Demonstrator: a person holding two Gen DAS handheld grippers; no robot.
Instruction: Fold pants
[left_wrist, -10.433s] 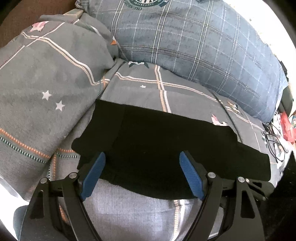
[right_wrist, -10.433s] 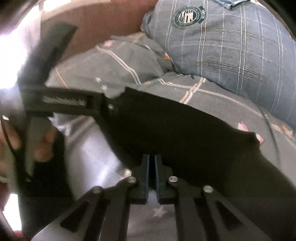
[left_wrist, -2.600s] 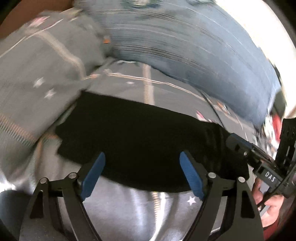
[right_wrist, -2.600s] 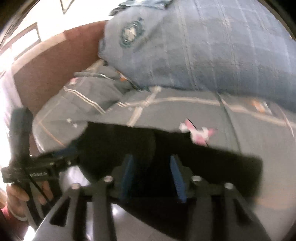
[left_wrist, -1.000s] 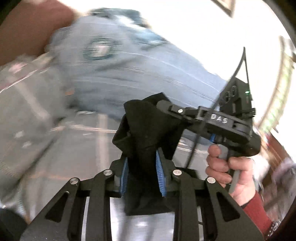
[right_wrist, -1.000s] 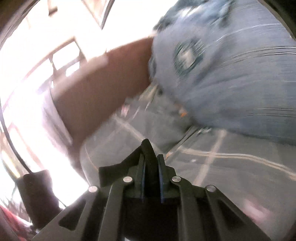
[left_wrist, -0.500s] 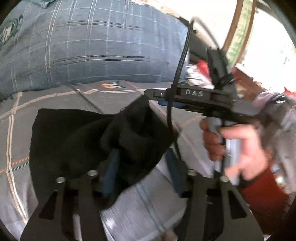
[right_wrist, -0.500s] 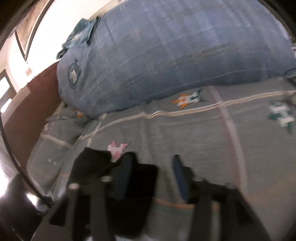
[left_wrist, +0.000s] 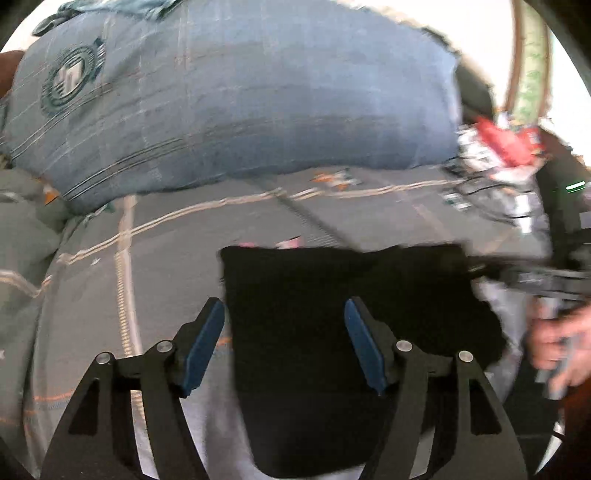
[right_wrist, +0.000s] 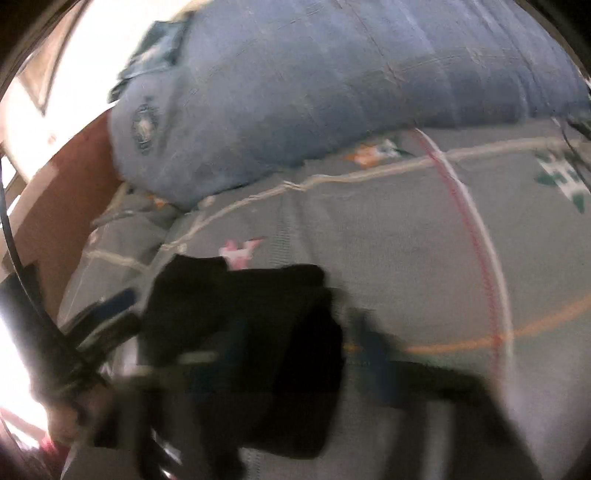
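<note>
Pants (left_wrist: 332, 332): black cloth, matt, soft-looking, no sheen. Bedspread (left_wrist: 155, 236): grey woven cloth w/ printed stripes & small motifs, matt. Pillow (left_wrist: 236, 96): blue checked cloth, slightly creased, printed round badge. Left gripper (left_wrist: 284, 343): black matt plastic arms, small shiny metal pins, blue pads that look rubbery. Headboard (right_wrist: 70, 177): brown, smooth, looks like wood. Right gripper too blurred to judge finish.
</note>
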